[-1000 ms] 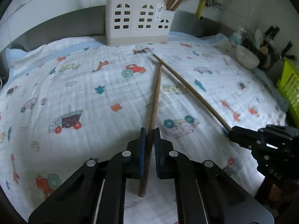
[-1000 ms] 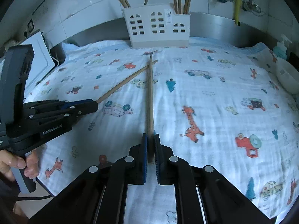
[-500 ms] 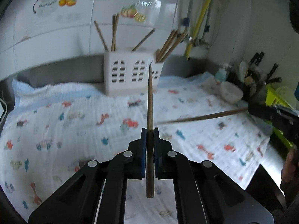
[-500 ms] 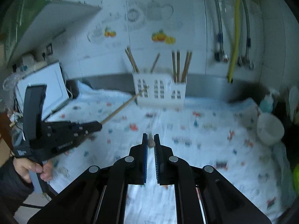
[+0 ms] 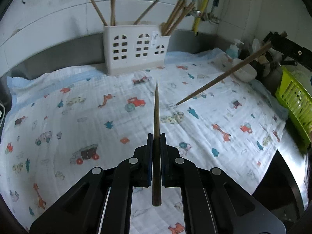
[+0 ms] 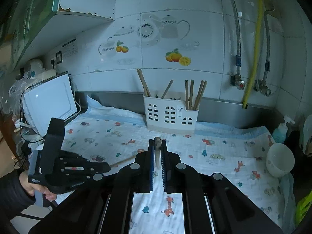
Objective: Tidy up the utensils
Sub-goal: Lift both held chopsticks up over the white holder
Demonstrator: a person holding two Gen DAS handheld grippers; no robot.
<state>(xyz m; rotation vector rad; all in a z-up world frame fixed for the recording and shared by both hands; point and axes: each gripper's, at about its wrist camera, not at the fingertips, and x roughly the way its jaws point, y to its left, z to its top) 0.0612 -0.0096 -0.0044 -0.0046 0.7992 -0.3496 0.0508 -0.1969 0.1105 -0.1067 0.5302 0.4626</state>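
**Two chopsticks held above the worktop, before loading into the holder**

While both chopsticks were clear of the cloth, each gripper was clamped on one stick. The left gripper [image 5: 155, 140] had its fingers closed to the width of the left chopstick [image 5: 156, 115], gripped partway along its length; the blunt end projected back toward the camera and the thin tip ran forward, its long axis lying along the fingers and aimed toward the base of the white utensil holder [image 5: 136, 50]. The right gripper [image 6: 157, 146] was likewise shut on the right chopstick [image 6: 157, 152], with its thick end just showing above the fingers. In the left wrist view that same stick [image 5: 224, 74] slanted down and to the left from the right gripper, its tip hanging low over the printed cloth [image 5: 78, 117], whether touching could not be told. The holder stood upright at the back of the worktop against the steel backsplash, with other chopsticks leaning in its compartments.

In judgement, the step in hand was the carry to the holder. It would go best if each stick were tipped near vertical, tip down, before descent; brought over an open compartment rather than the rim; and released only once the tip was inside. The two sticks should be kept well apart so they did not cross.
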